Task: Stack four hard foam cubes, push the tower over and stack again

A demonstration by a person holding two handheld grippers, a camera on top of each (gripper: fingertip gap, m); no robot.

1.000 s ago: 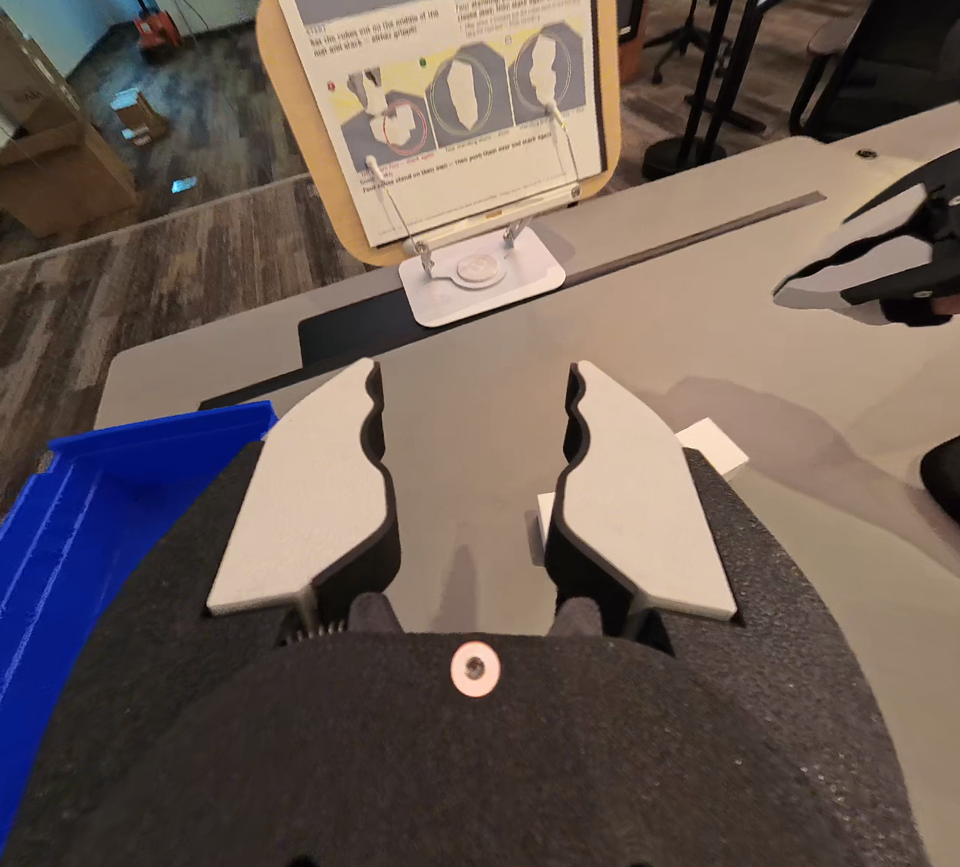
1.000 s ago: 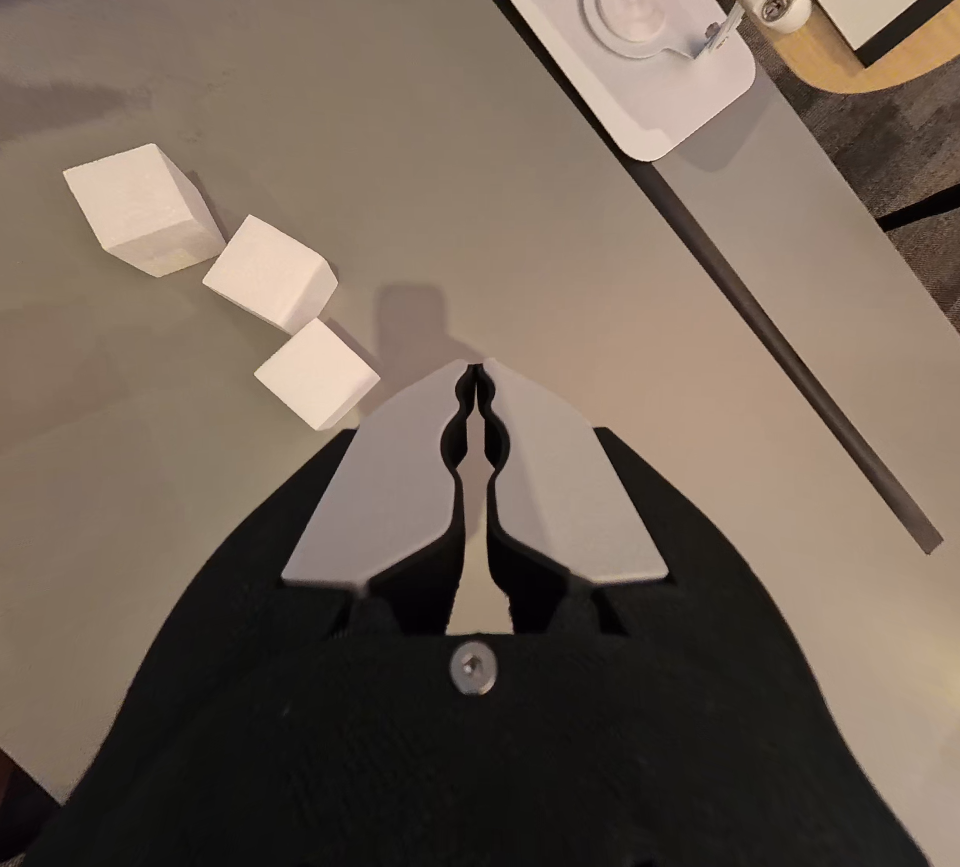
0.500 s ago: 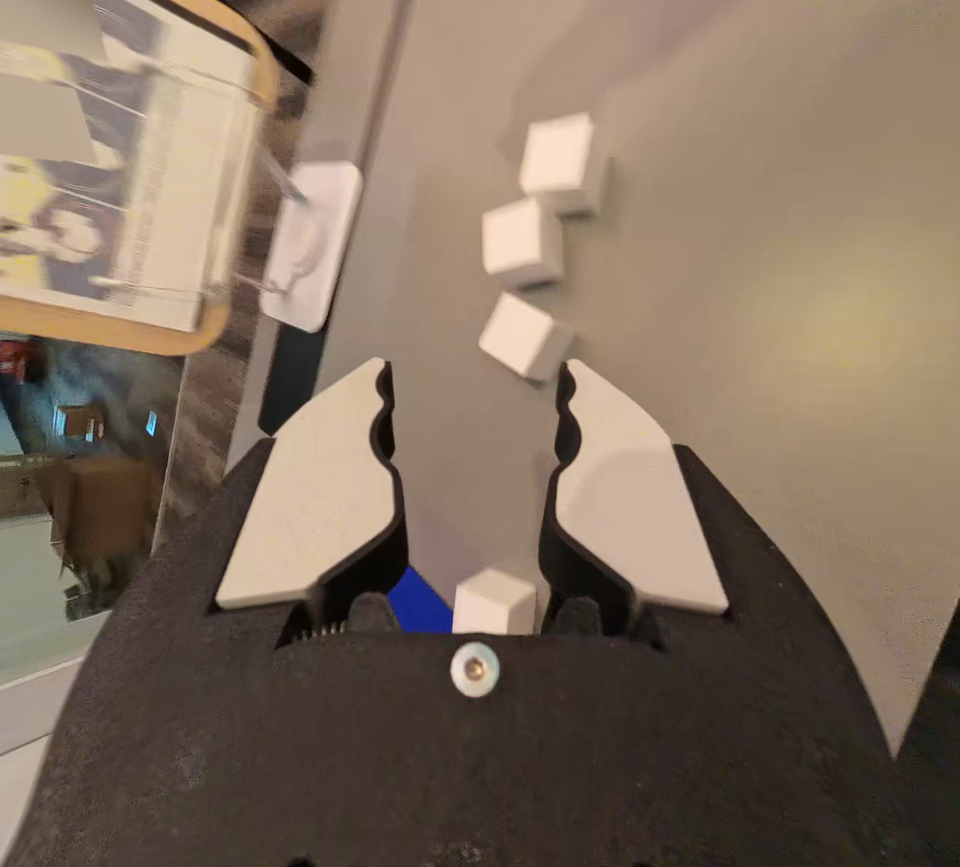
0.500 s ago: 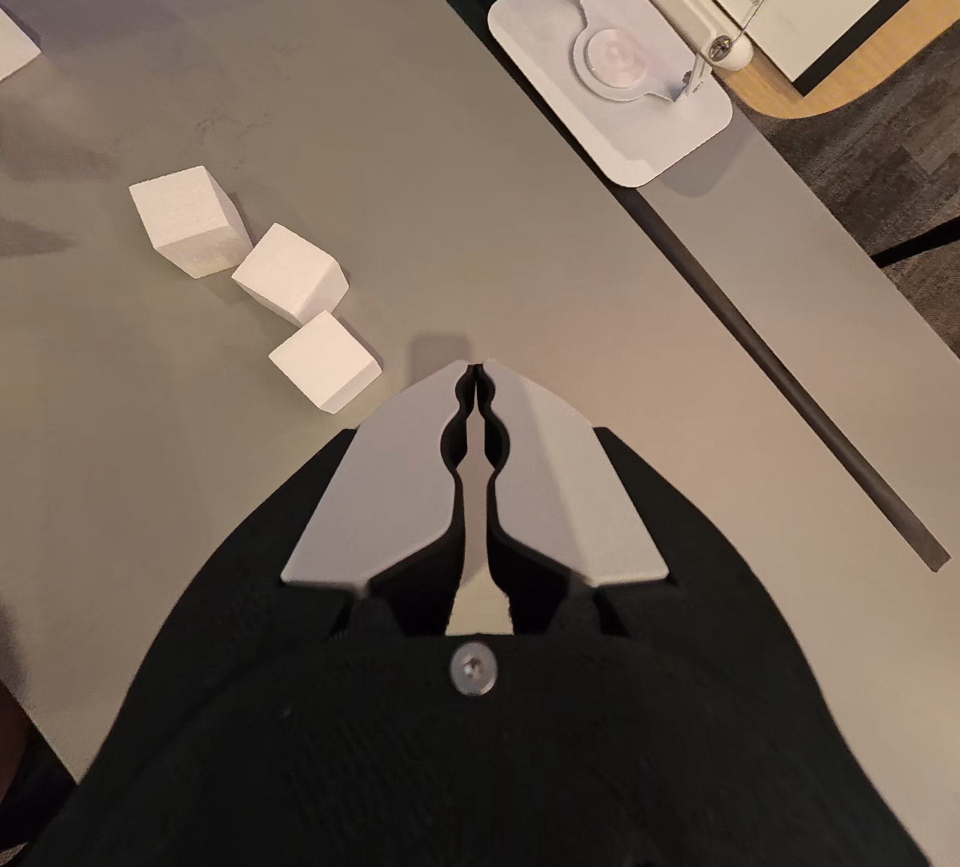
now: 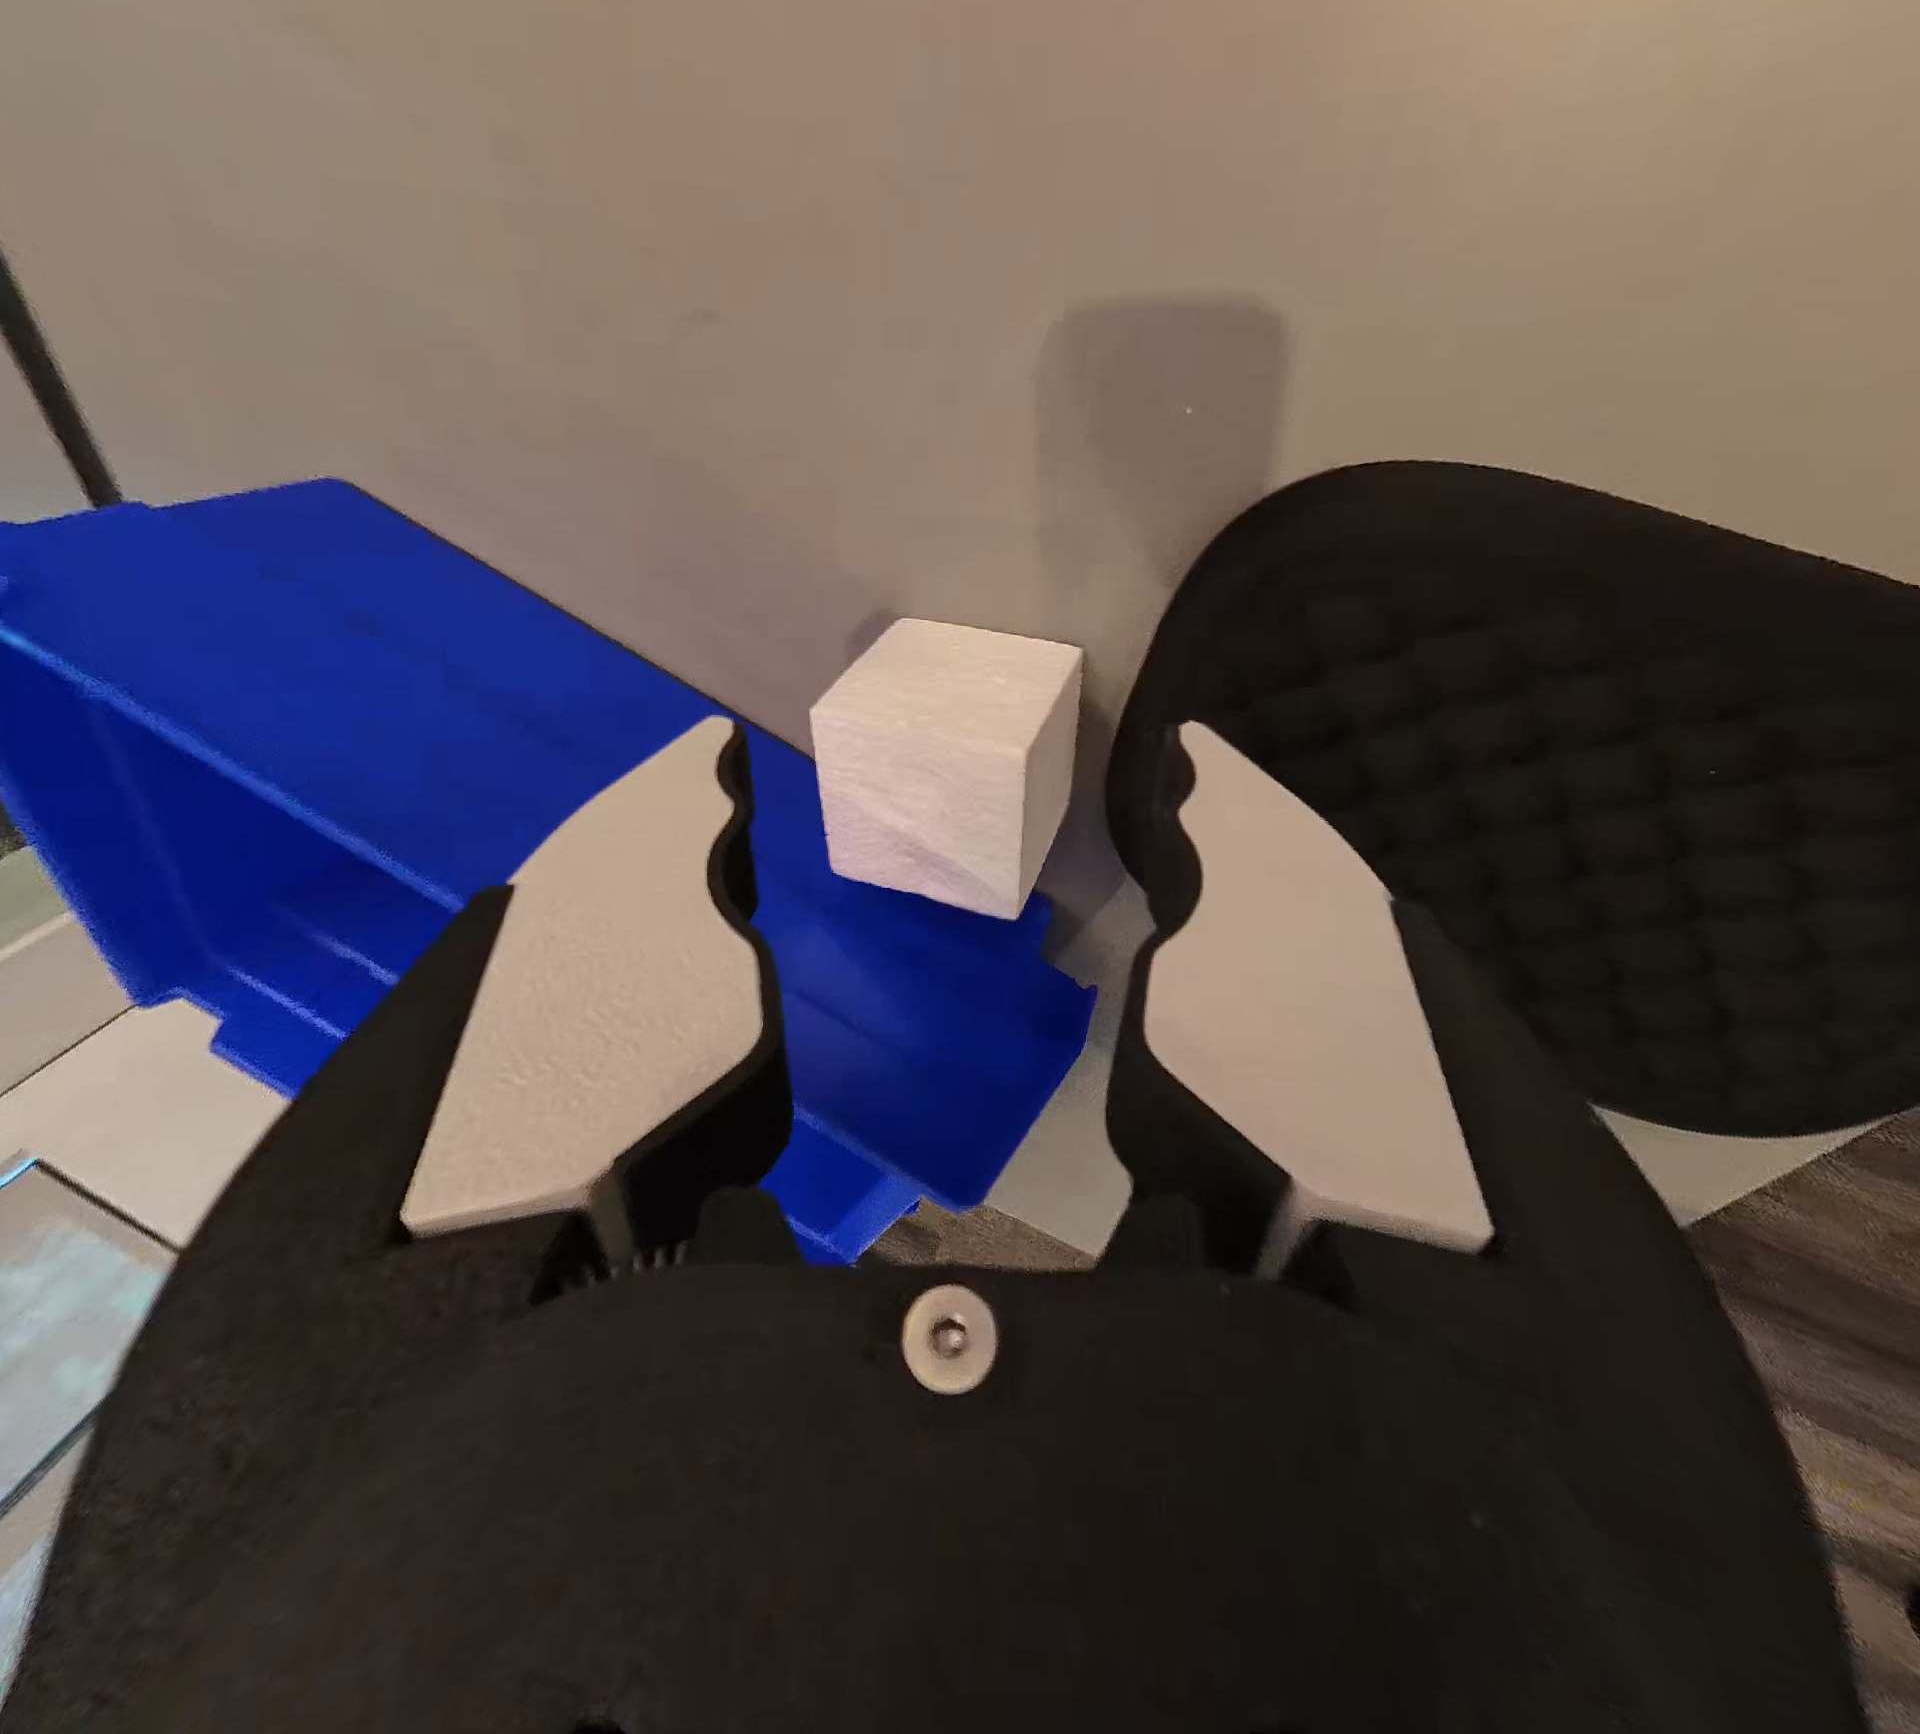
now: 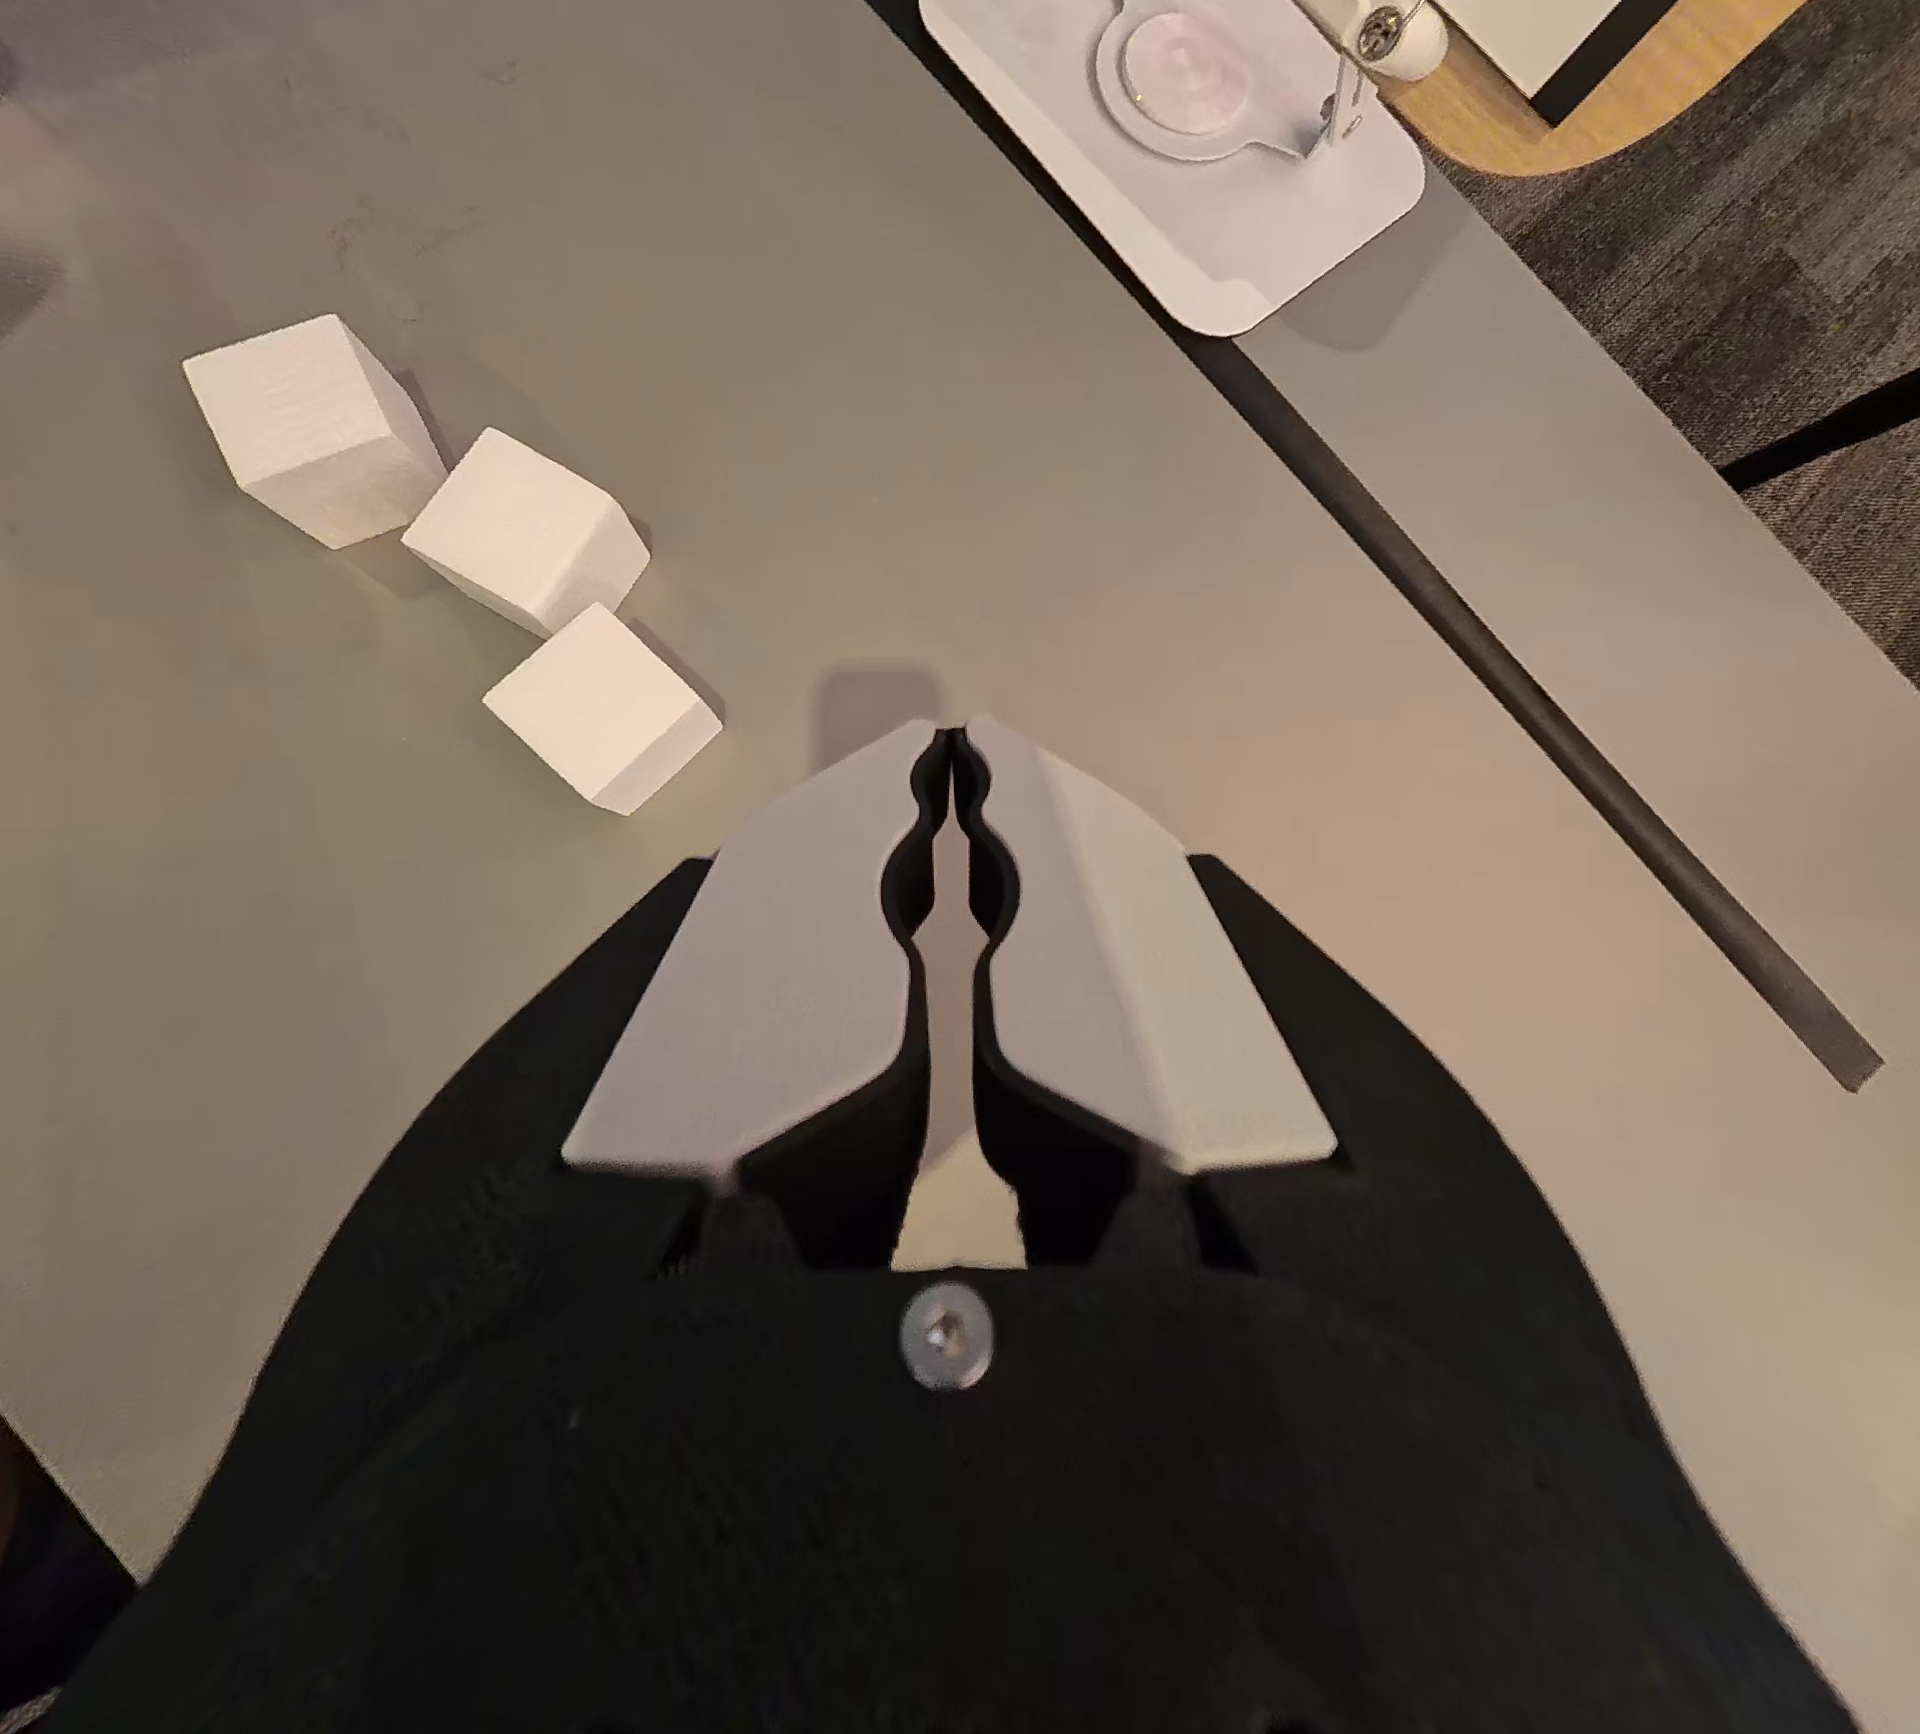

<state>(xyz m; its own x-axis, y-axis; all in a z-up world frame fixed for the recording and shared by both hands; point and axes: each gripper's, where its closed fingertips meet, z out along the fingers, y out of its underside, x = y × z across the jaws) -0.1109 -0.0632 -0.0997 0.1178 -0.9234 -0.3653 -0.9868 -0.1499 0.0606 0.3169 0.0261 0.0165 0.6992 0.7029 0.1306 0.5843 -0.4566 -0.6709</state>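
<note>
Left tongs (image 5: 956, 739) were spread wide, gripping nothing. One white foam cube (image 5: 940, 765) sat on the grey bench (image 5: 935, 178) just ahead of the tips, in line with the gap between the two fingers (image 5: 613, 978), not touched by either. A blue bin (image 5: 343, 749) lay at 9 o'clock of that cube, its near corner right beside the cube; cannot tell if they touched. A black rounded textured object (image 5: 1558, 801) filled the 3 o'clock side, just beside the cube; what it was could not be told. Dark wood-look floor (image 5: 1829, 1269) showed past the bench edge at 4 o'clock.

Right tongs (image 6: 954, 734) were closed, tips together, nothing between them, above bare bench surface. Three more white cubes lay loose on the bench in a slanted row toward 10 o'clock of the tips, none stacked: nearest cube (image 6: 603, 710), middle cube (image 6: 525, 531), far cube (image 6: 301, 427). Neighbours in the row sat just beside each other; contact unclear. A white stand base (image 6: 1226, 219) stood at 1 o'clock near the bench's far edge, carrying a tan board (image 6: 1621, 95) with a printed sheet. A dark strip (image 6: 1455, 624) ran across the bench from 12 to 3 o'clock. A blue corner showed at 11 o'clock of the frame.
</note>
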